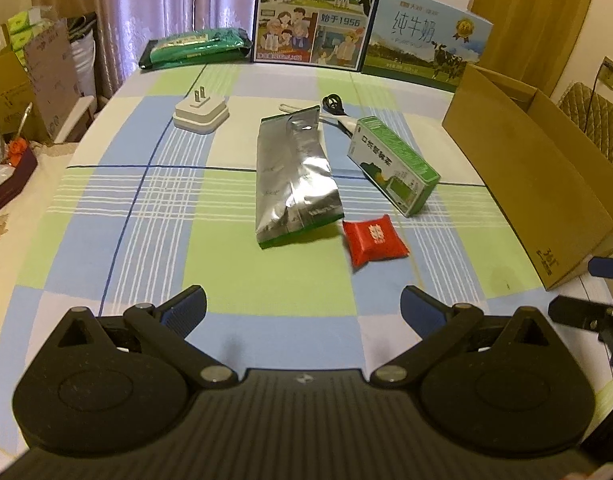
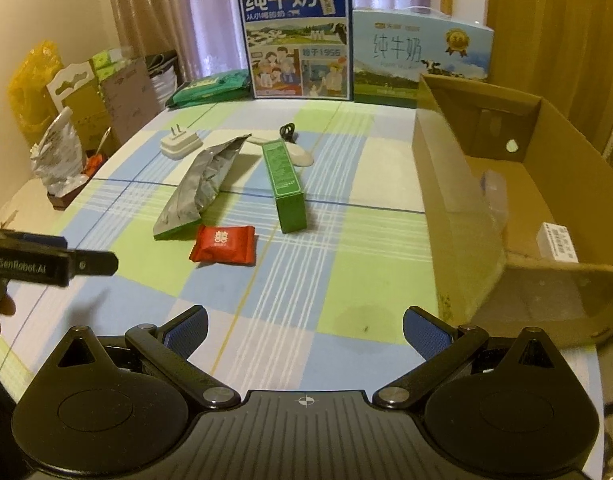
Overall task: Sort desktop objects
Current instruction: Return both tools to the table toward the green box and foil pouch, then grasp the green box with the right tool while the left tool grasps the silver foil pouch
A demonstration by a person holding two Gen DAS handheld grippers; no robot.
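My green box (image 2: 285,184) hides part of the white item (image 2: 300,155) behind it; the cardboard box (image 1: 538,184) runs off frame.

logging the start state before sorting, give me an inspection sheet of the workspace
surface: table under a checked cloth, with a dark stain near the front right
job's things: silver foil bag, green carton and red packet lie mid-table; white plug farther back left
box: open cardboard box on the right, holding a small white box and some clear plastic
clutter: green pack and two milk cartons along the back edge
tongs: left tongs open, empty; right tongs open, empty
cables: black cord with a white part behind the green carton
surroundings: curtains; boxes and bags off the left edge
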